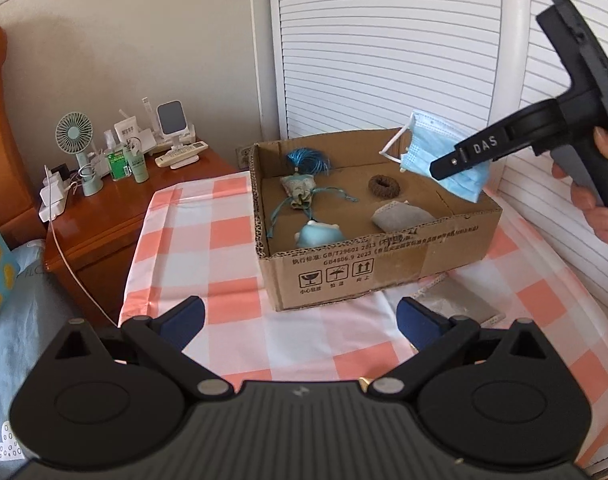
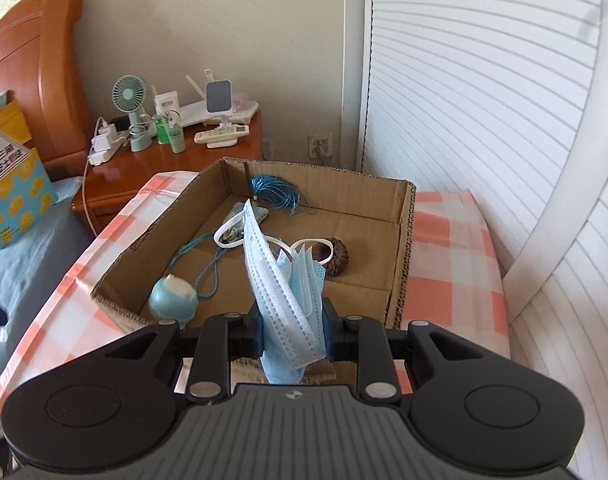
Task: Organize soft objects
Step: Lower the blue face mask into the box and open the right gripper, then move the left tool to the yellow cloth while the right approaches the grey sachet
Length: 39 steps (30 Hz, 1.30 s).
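Fan (image 1: 74,136), remote (image 1: 181,154) on wooden nightstand (image 1: 116,208).

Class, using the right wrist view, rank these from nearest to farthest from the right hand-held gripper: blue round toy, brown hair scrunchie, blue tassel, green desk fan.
1. Blue round toy, box's near left corner.
2. Brown hair scrunchie, mid-box, right.
3. Blue tassel, box's far wall.
4. Green desk fan, nightstand beyond.

The cardboard box (image 1: 368,268) was matt brown corrugated board with raw fluted edges. At its two o'clock, a pleated blue nonwoven face mask (image 1: 444,160) looked soft and dull. The checked tablecloth (image 1: 208,240) showed a smooth, creased sheen. At ten o'clock, the wooden nightstand (image 1: 116,208) was glossy and lacquered.
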Tool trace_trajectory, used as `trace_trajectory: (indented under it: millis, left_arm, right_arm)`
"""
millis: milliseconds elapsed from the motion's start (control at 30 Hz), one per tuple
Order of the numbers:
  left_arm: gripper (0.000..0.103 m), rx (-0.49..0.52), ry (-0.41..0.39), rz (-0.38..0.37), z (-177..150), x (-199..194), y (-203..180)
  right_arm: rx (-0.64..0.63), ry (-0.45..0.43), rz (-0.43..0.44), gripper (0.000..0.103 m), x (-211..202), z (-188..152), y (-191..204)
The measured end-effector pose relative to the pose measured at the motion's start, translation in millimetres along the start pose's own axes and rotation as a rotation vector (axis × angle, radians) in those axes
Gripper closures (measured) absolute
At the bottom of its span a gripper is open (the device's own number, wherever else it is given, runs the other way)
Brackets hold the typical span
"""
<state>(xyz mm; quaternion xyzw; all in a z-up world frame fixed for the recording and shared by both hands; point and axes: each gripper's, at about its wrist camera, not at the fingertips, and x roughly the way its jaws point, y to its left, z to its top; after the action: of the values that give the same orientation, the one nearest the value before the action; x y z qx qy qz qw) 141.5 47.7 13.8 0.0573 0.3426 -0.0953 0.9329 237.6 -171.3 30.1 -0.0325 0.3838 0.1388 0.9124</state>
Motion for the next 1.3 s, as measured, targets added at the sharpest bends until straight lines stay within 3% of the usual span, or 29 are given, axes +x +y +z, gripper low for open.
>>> trace_trajectory:
  millis: [433,500,567,600,667,800,1300]
  left_arm:
    - [0.001,-0.077,0.026,0.034,-8,13,35]
    - [0.001,-0.076,0.027,0.034,-8,14,35]
    - [0.001,-0.074,0.033,0.031,-7,16,35]
    - [0.001,-0.074,0.036,0.032,-7,17,35]
    - [0.001,-0.074,0.042,0.03,-7,20,34]
    - [0.001,-0.071,0.05,0.025,-7,21,32]
    - [0.001,-0.03,0.037,0.014,-9,7,15]
  right_arm:
    - [0.027,0.096,-0.087,0.072,92,62,22]
    - [0.028,0.101,-0.102,0.064,103,69,26]
    - [0.029,0.107,-0.124,0.031,112,75,28]
    - [0.037,0.111,-0.127,0.02,116,78,28]
    - [0.037,0.117,-0.123,0.011,119,80,29]
    - [0.034,0.081,-0.113,0.006,113,78,34]
    - [0.074,0.035,-0.112,0.0,62,47,31]
